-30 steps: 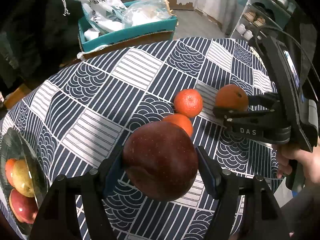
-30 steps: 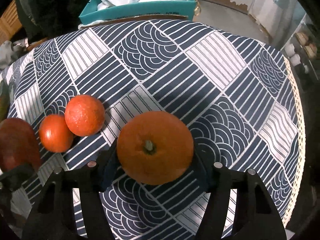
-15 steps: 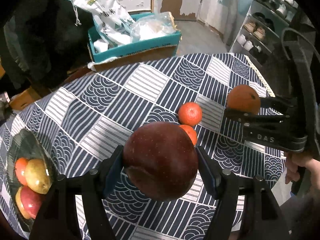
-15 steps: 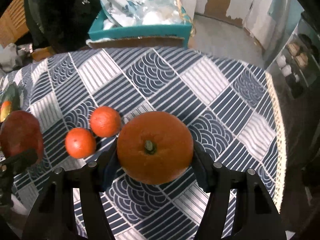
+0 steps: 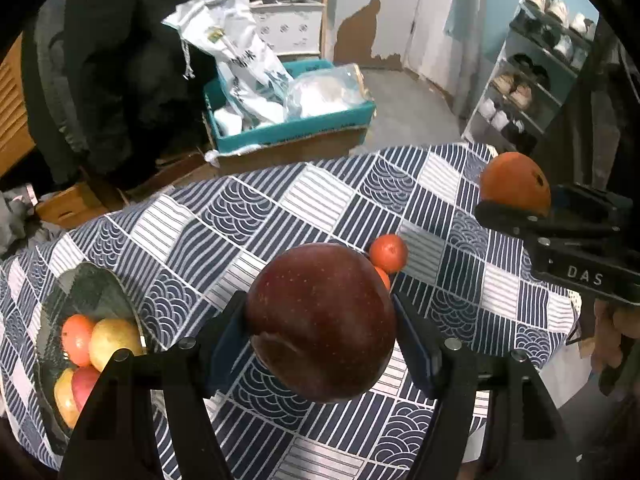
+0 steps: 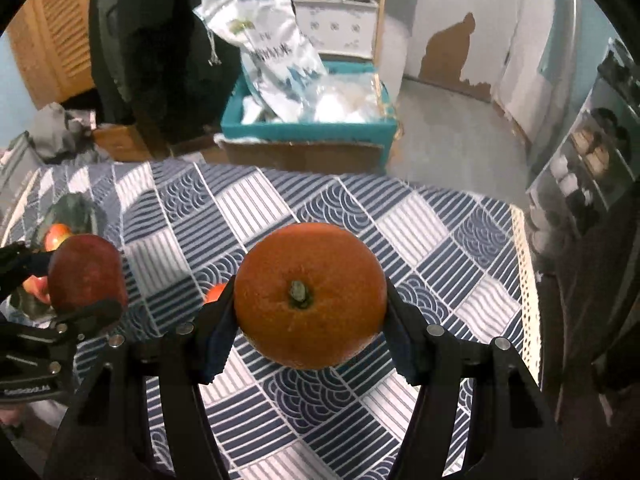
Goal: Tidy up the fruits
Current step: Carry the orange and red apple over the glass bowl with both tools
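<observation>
The left hand-held gripper [image 5: 320,322] is closed about halfway on a dark red apple [image 5: 320,320], speckled and glossy, pads pressing its two sides, held in the air above the patterned surface [image 5: 248,216]. The right hand-held gripper [image 6: 308,300] likewise clamps a large orange [image 6: 310,294] by its sides; the stem end faces the camera, so its axis runs back along the fingers. Two small oranges [image 5: 388,253] lie touching on the surface. A dark bowl [image 5: 86,284] at the left edge holds more fruit.
</observation>
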Motion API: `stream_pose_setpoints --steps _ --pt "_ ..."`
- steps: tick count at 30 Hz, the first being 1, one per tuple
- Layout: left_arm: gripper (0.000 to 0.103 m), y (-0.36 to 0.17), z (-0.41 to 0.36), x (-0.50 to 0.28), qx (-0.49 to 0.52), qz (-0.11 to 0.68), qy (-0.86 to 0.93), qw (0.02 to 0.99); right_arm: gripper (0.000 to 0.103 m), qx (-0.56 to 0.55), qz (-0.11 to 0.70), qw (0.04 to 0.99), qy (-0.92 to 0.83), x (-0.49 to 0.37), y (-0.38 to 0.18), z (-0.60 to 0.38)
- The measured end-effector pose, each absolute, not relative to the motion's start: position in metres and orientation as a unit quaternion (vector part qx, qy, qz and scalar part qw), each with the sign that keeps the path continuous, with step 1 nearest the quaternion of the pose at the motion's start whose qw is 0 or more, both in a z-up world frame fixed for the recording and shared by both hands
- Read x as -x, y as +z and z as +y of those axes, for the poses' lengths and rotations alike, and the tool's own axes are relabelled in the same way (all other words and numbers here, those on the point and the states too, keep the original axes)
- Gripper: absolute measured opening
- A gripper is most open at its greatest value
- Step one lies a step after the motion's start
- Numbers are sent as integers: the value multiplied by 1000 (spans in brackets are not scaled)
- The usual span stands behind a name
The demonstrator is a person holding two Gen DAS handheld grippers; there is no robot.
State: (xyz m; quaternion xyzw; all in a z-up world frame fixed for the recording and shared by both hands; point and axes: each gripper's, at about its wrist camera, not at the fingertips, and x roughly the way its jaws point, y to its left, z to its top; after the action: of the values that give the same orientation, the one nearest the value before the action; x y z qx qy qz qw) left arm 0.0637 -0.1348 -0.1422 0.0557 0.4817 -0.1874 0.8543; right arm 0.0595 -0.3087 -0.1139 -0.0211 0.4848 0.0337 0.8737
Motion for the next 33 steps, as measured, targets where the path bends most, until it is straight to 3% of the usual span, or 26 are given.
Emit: stream_pose_setpoints --steps 33 --pt "72 -72 -24 -44 -1 417 -125 900 65 47 401 903 146 -60 -34 -200"
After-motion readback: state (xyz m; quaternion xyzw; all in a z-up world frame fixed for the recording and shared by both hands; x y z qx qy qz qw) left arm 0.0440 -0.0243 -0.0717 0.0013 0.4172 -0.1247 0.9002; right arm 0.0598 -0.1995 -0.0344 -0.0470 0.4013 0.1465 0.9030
